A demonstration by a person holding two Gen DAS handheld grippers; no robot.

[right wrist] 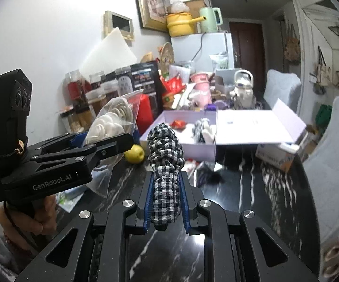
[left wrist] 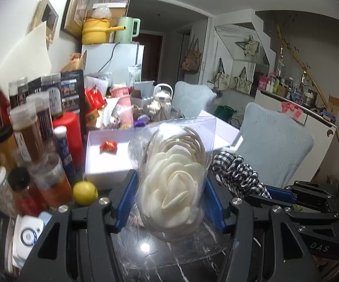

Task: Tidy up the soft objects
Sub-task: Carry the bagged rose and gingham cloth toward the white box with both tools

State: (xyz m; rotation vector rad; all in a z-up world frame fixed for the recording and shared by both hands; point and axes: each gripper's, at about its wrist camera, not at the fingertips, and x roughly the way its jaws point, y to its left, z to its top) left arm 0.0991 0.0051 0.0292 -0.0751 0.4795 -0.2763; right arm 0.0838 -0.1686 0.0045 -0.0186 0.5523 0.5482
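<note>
Pointing forward and tilted somewhat downward, both grippers hang side by side above a black marbled worktop [right wrist: 235,188]. A hand [right wrist: 40,218] grips the handle under the left gripper [left wrist: 169,199]. Jars [left wrist: 28,129], a lemon [left wrist: 85,192] and assorted clutter crowd the worktop's far side against a white wall, with an open lilac box [right wrist: 181,145] just ahead. The left gripper's fingers [left wrist: 127,197] are narrowed onto a clear packet holding a cream fabric flower [left wrist: 171,188], which stands up between them. The right gripper [right wrist: 167,202] has its fingers [right wrist: 148,202] clamped on a knotted black-and-white checked cloth [right wrist: 166,155] that juts out beyond the tips.
</note>
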